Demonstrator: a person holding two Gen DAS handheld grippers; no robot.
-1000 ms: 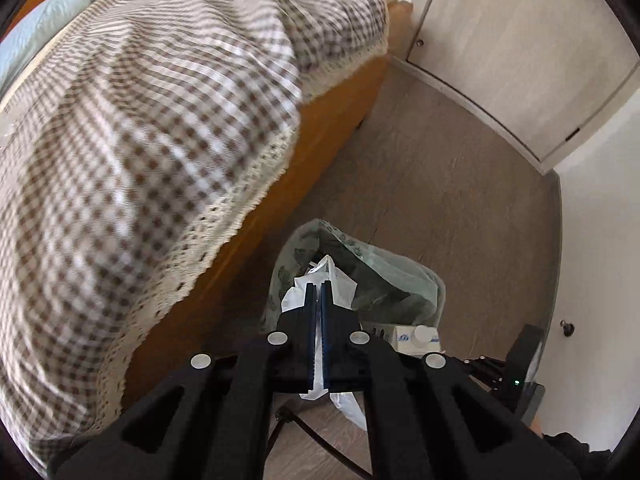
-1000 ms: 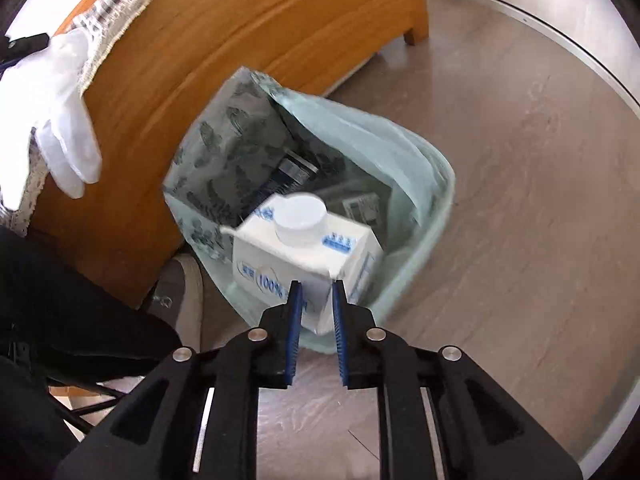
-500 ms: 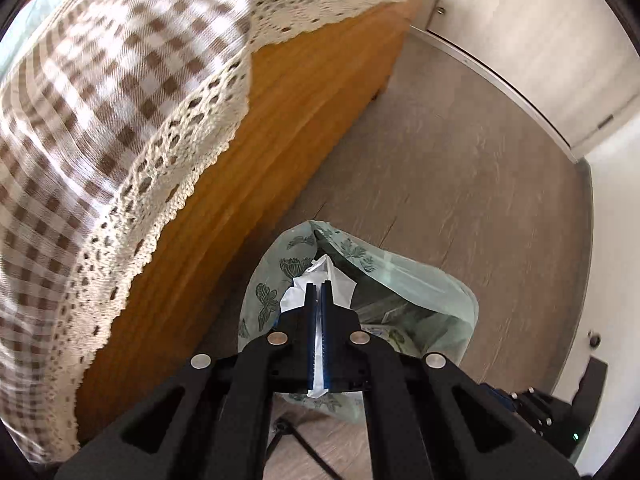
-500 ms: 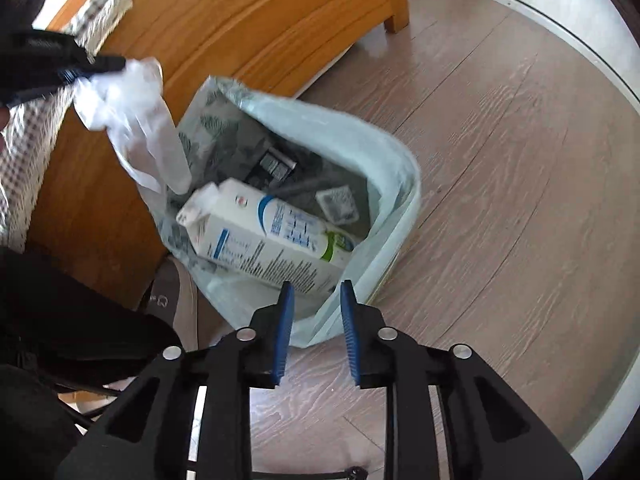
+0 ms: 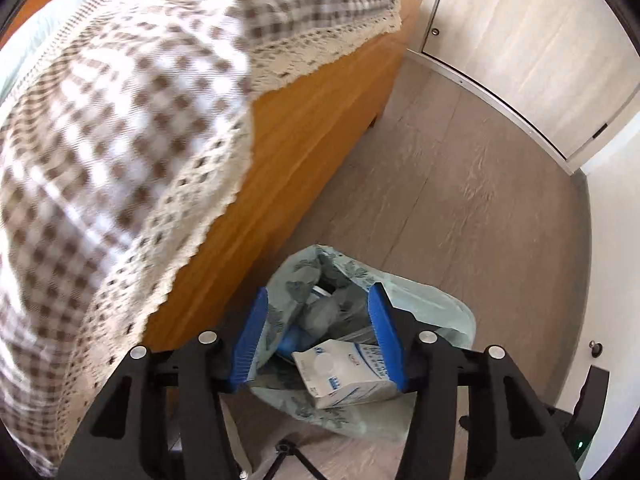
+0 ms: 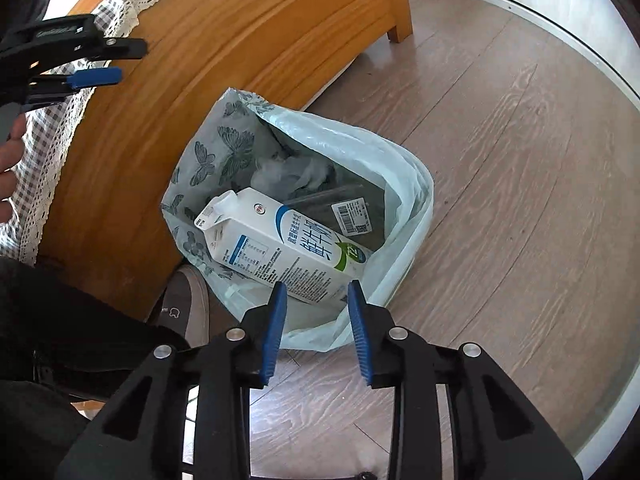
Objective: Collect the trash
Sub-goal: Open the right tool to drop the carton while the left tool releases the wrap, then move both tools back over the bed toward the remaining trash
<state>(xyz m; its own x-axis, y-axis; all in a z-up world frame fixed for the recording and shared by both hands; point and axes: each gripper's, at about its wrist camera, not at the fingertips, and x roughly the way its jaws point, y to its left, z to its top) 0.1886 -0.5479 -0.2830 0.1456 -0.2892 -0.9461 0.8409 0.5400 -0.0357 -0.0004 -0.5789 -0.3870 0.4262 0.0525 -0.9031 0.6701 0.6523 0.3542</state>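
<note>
Off to the left of my left gripper (image 5: 318, 312) hangs the checked bedspread (image 5: 120, 128) with its lace hem, draped over the orange wooden bed frame (image 5: 304, 136). That gripper points steeply down over the mouth of the trash bag (image 5: 432, 304); its jaws have just sprung apart and stand open with nothing between the blue pads, while a crumpled pale wrapper (image 5: 324, 312) lies inside the bag right below them. Just ahead of its right finger, in the near part of the bag, lies the milk carton (image 5: 344, 376) on its side. From my right gripper (image 6: 316, 312) I see the same left gripper (image 6: 124, 62) up at the far left, in front of the bed frame (image 6: 224, 40), held in my hand (image 6: 10, 160). My shoe (image 6: 186, 304) sits left of my right gripper, touching the bag. My right gripper's jaws have just been widening too, and they are apart and empty; the milk carton (image 6: 280, 240) rests directly ahead of them inside the butterfly-print trash bag (image 6: 412, 184), not touching the pads. Beyond the carton, deeper in the bag, are the pale wrapper (image 6: 288, 172) and a dark tray with a barcode label (image 6: 356, 212). To the right of both grippers stretches bare wood-look floor (image 6: 520, 160).
</note>
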